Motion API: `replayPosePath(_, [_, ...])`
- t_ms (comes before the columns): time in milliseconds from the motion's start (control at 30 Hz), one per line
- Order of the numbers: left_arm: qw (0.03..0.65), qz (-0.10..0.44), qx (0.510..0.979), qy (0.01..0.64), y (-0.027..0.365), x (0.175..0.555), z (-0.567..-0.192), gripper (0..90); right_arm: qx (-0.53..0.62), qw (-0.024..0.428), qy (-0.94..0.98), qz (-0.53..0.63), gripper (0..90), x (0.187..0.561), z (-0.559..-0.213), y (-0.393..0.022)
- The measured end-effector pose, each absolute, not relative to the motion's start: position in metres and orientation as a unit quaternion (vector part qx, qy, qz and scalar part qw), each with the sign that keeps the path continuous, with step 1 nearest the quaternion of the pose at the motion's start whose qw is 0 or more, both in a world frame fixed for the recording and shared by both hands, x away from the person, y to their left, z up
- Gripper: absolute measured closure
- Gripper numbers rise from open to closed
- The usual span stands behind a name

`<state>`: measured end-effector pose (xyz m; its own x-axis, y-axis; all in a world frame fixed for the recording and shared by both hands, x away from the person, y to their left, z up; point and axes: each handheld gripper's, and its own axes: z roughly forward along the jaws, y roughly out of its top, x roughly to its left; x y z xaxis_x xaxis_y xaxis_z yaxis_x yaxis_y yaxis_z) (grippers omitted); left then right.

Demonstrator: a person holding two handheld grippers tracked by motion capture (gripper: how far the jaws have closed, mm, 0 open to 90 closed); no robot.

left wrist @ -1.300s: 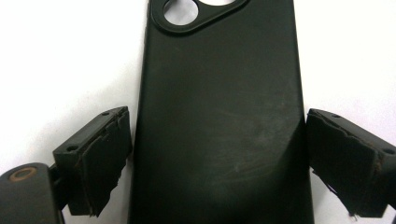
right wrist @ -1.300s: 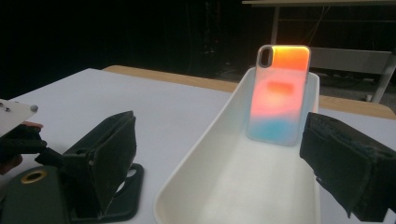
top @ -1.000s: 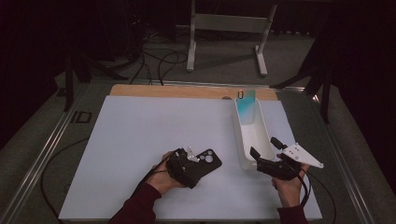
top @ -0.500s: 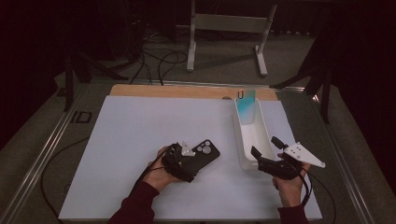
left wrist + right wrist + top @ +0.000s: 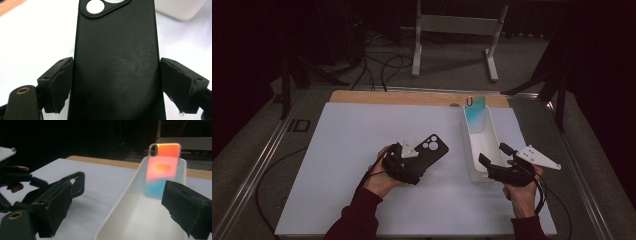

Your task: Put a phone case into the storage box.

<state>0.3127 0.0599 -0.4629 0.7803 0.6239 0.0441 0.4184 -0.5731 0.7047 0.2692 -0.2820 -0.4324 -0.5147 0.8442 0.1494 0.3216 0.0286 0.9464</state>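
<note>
black phone case [image 5: 116, 62] clamped between left claw [image 5: 116, 85] pads, camera cutout pointing away from hand

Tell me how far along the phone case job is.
Done: one iridescent case already stands at the far end of the white tray. In hand: the left gripper clamps the black phone case by its long edges, off the white mat. Left: probably carrying it to the tray and releasing it. The right gripper sits open at the tray's near end, holding nothing.
</note>
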Motion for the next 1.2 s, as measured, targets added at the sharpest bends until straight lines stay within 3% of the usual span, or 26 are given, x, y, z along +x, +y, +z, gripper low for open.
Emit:
replayPosePath(900, [0.400, 0.179, 0.861, 0.258, 0.040, 0.319, -0.431, 15.1, 0.437, 0.154, 0.699, 0.545, 9.1, 0.299, -0.413, -0.246])
replayPosePath(1167, [0.425, 0.183, 0.852, 0.244, 0.034, 0.316, -0.423, 15.1, 0.442, 0.147, 0.700, 0.542, 12.4, 0.303, -0.408, -0.238])
replayPosePath(1200, [0.428, 0.183, 0.851, 0.242, 0.033, 0.316, -0.423, 15.0, 0.441, 0.139, 0.703, 0.540, 16.4, 0.305, -0.407, -0.234])
